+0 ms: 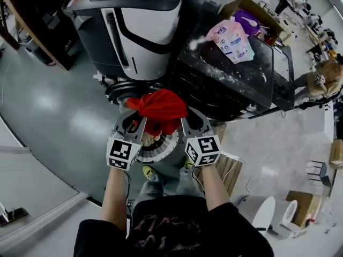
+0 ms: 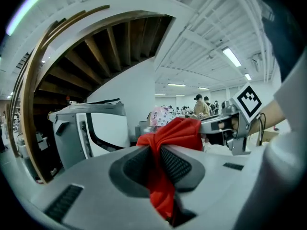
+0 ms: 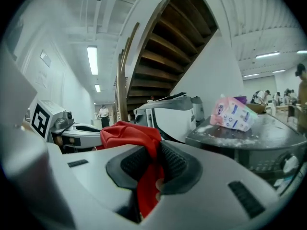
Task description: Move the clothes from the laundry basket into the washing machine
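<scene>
Cloth fills both tools. The left gripper [image 1: 139,119] is clamped on one bunched end of the red garment [image 1: 161,108] and the right gripper [image 1: 186,121] on the other, with the fabric pinched between ribbed pads in each gripper view. The garment sits as a bundle between the two tools, just ahead of their tips, and a tail hangs down through each pair of jaws. The laundry basket [image 1: 161,153] lies below the tips and slightly behind them. The washing machine [image 1: 144,31] stands ahead, a little to the left gripper's side and well apart.

We judge the step to be the carry from basket to machine. To do it well, we would hold both clamps firm and move the two tools together at one height, so the cloth neither stretches nor sags. We would lift the tails clear of the basket rim and let go only once the bundle is inside the drum. We cannot tell where the machine's opening lies, so we would find it first.

Counted: two grippers, one red garment, one basket, one washing machine, and one pink bag [image 1: 231,39] on the dark counter [image 1: 225,84] ahead of the right gripper. Something pale shows in the basket; how many pieces it is we cannot tell.
</scene>
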